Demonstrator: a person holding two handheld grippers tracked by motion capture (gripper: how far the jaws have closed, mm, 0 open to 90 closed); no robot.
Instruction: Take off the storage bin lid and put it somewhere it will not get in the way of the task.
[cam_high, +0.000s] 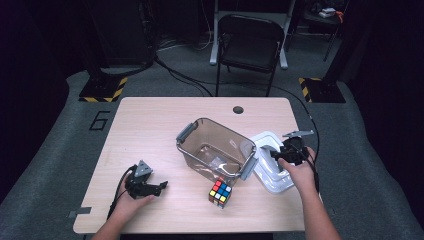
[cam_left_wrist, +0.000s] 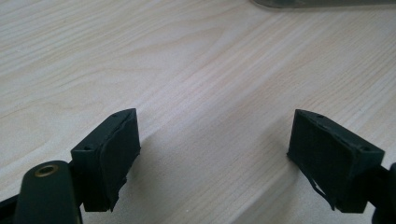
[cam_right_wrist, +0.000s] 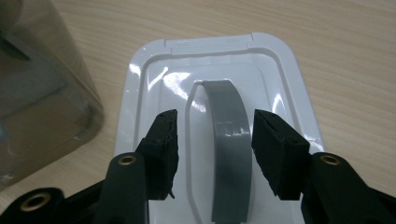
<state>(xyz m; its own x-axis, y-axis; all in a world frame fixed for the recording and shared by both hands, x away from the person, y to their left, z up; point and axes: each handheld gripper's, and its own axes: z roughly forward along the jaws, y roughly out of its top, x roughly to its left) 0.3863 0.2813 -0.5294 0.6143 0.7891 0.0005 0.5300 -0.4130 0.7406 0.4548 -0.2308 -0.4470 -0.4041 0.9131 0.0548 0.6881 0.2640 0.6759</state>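
A white plastic lid (cam_high: 272, 165) with a grey handle (cam_right_wrist: 229, 140) lies flat near the right edge of the tabletop (cam_high: 150, 125), just beside a clear smoky storage bin (cam_high: 215, 150) that stands at the middle. The right claw (cam_right_wrist: 214, 135) hovers over the lid with its pads partly apart on either side of the handle, not pressing on it. The left claw (cam_left_wrist: 212, 140) rests near the front left corner, spread wide over bare wood, and a colourful puzzle cube (cam_high: 220, 192) sits by the front edge, just in front of the bin.
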